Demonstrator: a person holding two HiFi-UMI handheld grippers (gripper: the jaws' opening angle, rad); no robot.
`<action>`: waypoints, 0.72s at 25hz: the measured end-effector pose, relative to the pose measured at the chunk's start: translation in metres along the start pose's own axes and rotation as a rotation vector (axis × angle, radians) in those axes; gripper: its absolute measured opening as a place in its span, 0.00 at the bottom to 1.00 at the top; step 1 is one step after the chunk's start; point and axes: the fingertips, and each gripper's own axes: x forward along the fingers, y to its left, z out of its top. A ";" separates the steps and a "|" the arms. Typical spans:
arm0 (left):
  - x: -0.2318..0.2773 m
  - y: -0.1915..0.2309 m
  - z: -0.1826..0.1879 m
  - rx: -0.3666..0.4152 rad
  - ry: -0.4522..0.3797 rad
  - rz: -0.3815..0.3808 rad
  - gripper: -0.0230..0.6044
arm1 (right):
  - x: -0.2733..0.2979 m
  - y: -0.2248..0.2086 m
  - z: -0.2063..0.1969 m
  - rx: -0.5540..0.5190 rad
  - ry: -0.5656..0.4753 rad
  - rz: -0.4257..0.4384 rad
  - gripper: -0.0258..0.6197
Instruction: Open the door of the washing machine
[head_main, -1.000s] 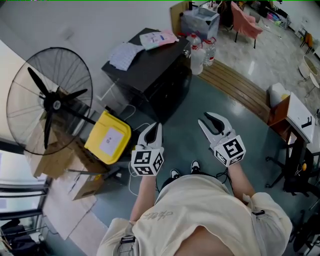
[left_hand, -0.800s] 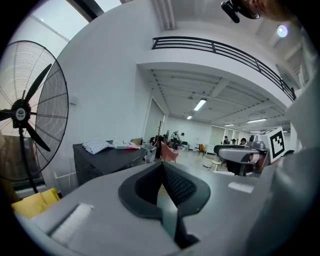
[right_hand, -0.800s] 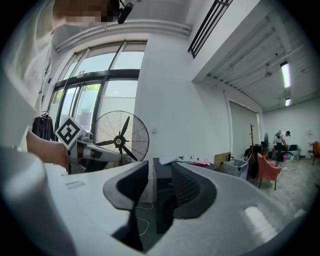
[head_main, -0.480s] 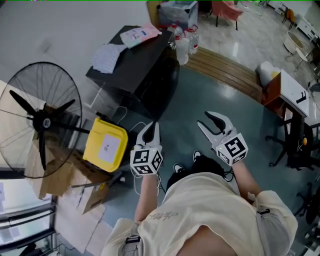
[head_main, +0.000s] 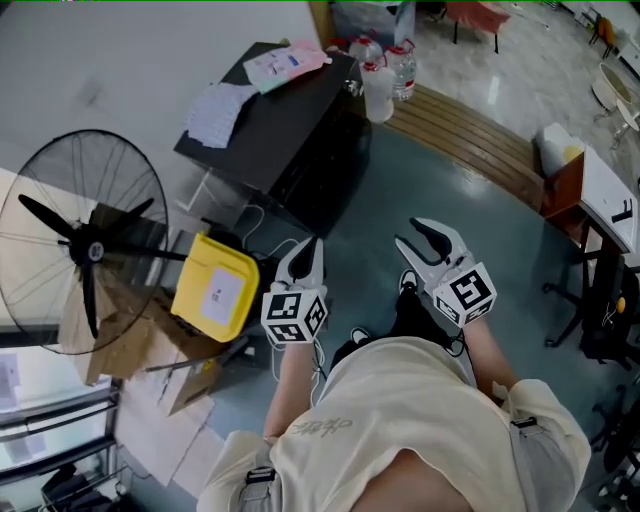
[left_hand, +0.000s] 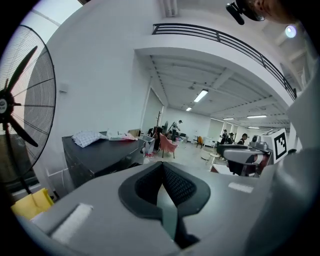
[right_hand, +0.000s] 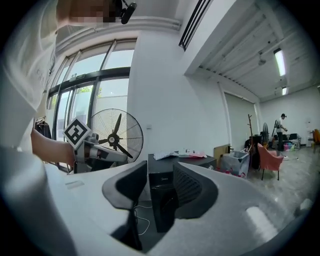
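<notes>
The black washing machine (head_main: 290, 130) stands by the white wall at the top of the head view, door shut, with a cloth and papers on its lid. It also shows in the left gripper view as the washing machine (left_hand: 100, 155), and past the jaws as the washing machine (right_hand: 162, 200) in the right gripper view. My left gripper (head_main: 312, 247) is held out in front of the body, short of the machine, its jaws shut on nothing. My right gripper (head_main: 410, 236) is beside it, also short of the machine. Its jaws have just been opening and now stand open with nothing between them.
A big standing fan (head_main: 85, 245) is at the left, with a yellow box (head_main: 215, 288) and cardboard boxes (head_main: 120, 335) beside it. Water bottles (head_main: 382, 88) stand by the machine's far corner. A wooden platform (head_main: 470, 150) runs behind, and a desk (head_main: 610, 205) is at the right.
The head view has shifted: the fan and yellow box sit lower and the machine further left. Both grippers stay out in front of the body. The right jaws look a little wider.
</notes>
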 end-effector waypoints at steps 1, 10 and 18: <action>0.009 0.000 0.005 0.005 0.002 0.013 0.07 | 0.005 -0.011 0.002 -0.001 -0.008 0.014 0.30; 0.091 -0.012 0.043 -0.016 -0.005 0.108 0.07 | 0.039 -0.110 0.014 -0.035 -0.012 0.122 0.30; 0.109 0.000 0.045 -0.042 0.033 0.225 0.07 | 0.066 -0.152 0.009 -0.008 -0.005 0.215 0.30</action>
